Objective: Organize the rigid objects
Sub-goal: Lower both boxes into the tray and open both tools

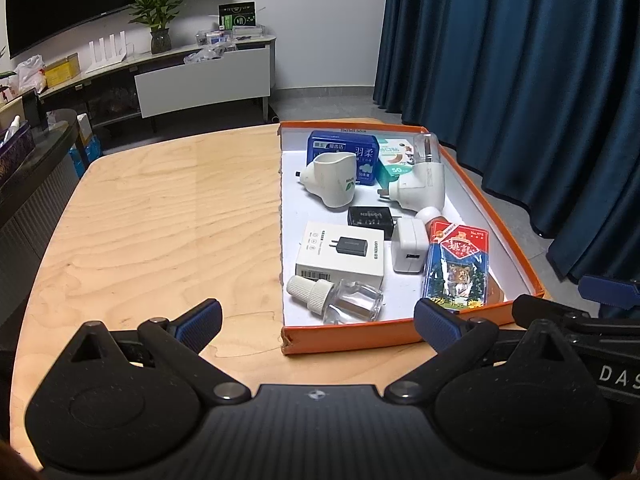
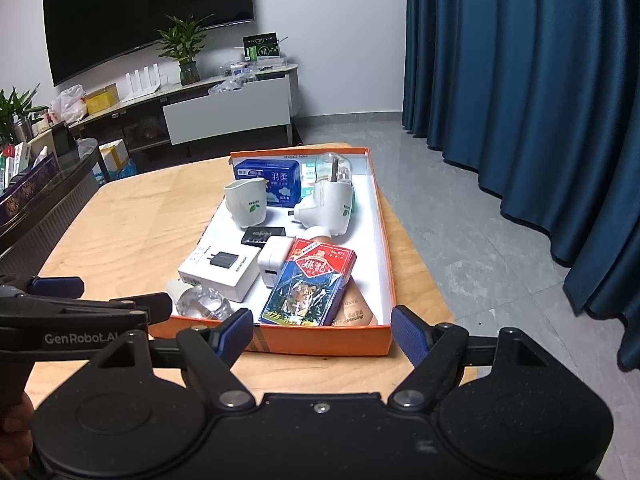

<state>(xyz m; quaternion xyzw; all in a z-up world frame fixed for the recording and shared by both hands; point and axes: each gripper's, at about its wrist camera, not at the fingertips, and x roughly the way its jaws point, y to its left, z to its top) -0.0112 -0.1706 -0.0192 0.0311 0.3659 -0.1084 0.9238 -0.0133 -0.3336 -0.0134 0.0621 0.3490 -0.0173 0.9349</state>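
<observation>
An orange shallow box (image 1: pixel 352 334) with a white floor sits on the right part of the wooden table (image 1: pixel 160 220). In it lie a blue tiger-print card pack (image 1: pixel 458 268), a white charger carton (image 1: pixel 340 254), a white USB adapter (image 1: pixel 408 250), a black charger (image 1: pixel 370 216), a clear bottle with a white cap (image 1: pixel 348 300), two white plug-in devices (image 1: pixel 330 182) and a blue packet (image 1: pixel 344 148). My left gripper (image 1: pixel 318 320) stands open just before the box's near left corner. My right gripper (image 2: pixel 323 332) is open in front of the box's near wall (image 2: pixel 320 340), holding nothing.
The table's right edge (image 2: pixel 432 280) runs close beside the box, with grey floor (image 2: pixel 480 220) beyond. Dark blue curtains (image 1: pixel 520 80) hang on the right. A low TV cabinet (image 1: pixel 200 76) with a plant stands at the back. Bare wood lies left of the box.
</observation>
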